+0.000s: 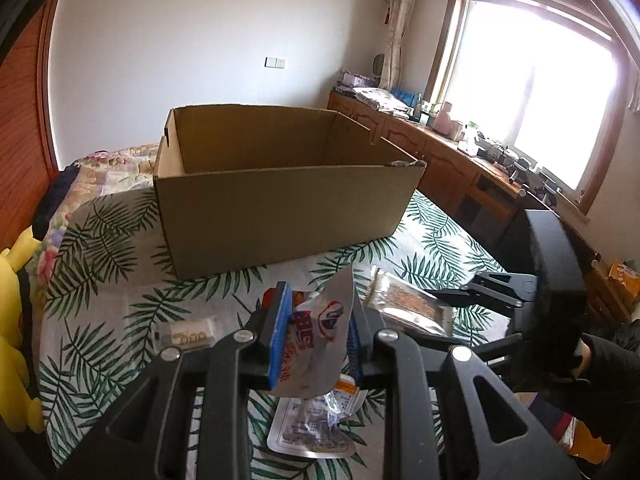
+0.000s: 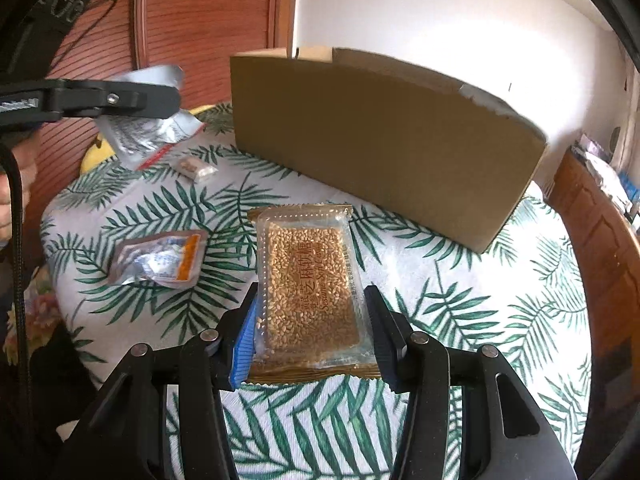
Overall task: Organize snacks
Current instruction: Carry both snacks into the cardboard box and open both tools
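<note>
My left gripper (image 1: 318, 332) is shut on a silver snack pouch (image 1: 320, 340) with red and blue print, held above the table; it also shows in the right wrist view (image 2: 144, 128). My right gripper (image 2: 310, 334) is open, its jaws on either side of a sesame candy packet (image 2: 310, 288) that lies flat on the cloth; the packet also shows in the left wrist view (image 1: 408, 304). An open cardboard box (image 1: 280, 184) stands behind, also in the right wrist view (image 2: 380, 140).
A second silver pouch (image 2: 160, 260) with orange print lies on the leaf-print cloth (image 2: 480, 320). A small clear packet (image 2: 196, 168) lies farther back. A yellow plush toy (image 1: 12, 320) sits at the left. A wooden cabinet (image 1: 440, 152) runs under the window.
</note>
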The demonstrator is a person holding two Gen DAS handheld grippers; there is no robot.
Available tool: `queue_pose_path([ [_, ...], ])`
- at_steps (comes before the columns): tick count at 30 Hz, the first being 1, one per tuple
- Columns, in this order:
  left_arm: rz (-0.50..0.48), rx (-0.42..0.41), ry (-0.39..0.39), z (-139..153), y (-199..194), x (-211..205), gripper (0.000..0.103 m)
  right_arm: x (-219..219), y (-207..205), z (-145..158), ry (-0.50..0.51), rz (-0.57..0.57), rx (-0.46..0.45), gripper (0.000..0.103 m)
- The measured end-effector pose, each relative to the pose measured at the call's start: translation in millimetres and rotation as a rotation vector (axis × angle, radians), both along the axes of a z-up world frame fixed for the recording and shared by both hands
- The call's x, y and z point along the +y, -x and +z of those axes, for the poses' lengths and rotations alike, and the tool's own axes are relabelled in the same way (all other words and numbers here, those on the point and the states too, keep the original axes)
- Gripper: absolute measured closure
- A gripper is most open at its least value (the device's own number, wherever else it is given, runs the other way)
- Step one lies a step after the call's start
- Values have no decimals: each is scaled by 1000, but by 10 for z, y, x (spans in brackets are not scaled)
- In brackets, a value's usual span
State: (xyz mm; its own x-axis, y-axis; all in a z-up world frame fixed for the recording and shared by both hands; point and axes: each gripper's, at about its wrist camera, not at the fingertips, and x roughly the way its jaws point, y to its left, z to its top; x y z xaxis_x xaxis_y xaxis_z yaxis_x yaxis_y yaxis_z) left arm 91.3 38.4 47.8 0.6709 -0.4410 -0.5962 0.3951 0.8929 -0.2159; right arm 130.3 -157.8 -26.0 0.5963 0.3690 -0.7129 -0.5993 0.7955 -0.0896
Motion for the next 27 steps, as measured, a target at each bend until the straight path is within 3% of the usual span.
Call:
queue_pose_path([
  [12, 20, -42, -17, 227, -151, -77, 80, -146, 96, 556, -51, -20, -79, 53],
  [27, 67, -85, -55, 586, -582, -88, 80, -213, -209, 904, -98, -70, -114, 53],
])
